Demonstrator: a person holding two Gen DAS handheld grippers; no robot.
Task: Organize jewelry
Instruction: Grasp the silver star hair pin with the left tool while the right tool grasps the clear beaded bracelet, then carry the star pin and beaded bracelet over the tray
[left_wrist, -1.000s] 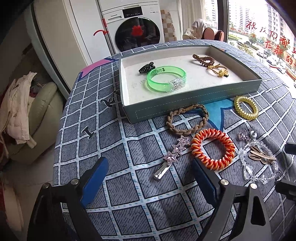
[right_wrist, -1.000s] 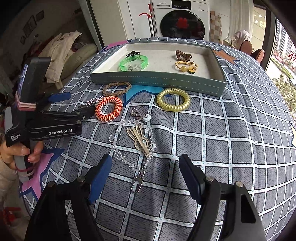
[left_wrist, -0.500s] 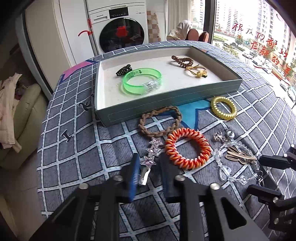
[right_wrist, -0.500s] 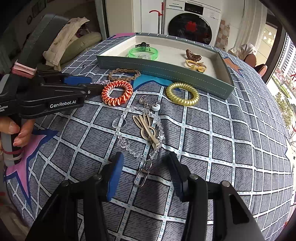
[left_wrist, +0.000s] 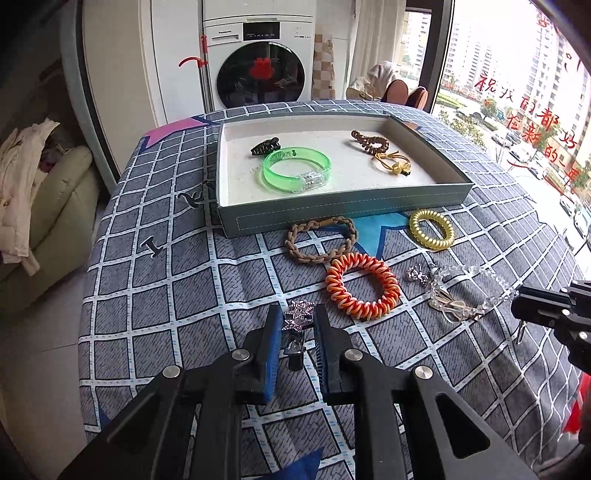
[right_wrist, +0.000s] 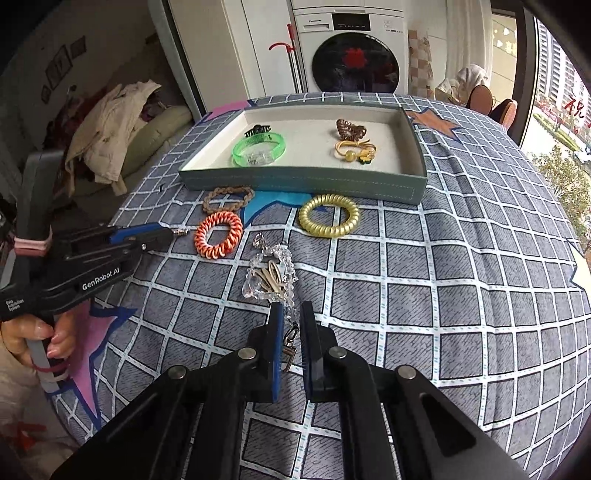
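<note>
Left wrist view: the left gripper (left_wrist: 297, 326) is seen with its jaws closed on the star hair clip (left_wrist: 295, 319), whose sparkly end sticks out just beyond the blue pads, low over the checked desk (left_wrist: 155, 295). Only a black edge of the right gripper (left_wrist: 546, 314) is caught here, at the crystal bead chain (left_wrist: 476, 280). Right wrist view: the right gripper (right_wrist: 290, 339) is shown with jaws nearly shut around that chain's metal clasp (right_wrist: 290, 343), and the hand (right_wrist: 40, 332) on the left tool's handle is visible. Between both grippers and the jewelry tray (left_wrist: 332, 218) lie the orange spiral tie (left_wrist: 362, 286), braided band (left_wrist: 321, 240) and yellow spiral tie (left_wrist: 430, 229). A green bangle (left_wrist: 295, 173) sits inside. Bare cloth is left toward the desk's right edge.
</note>
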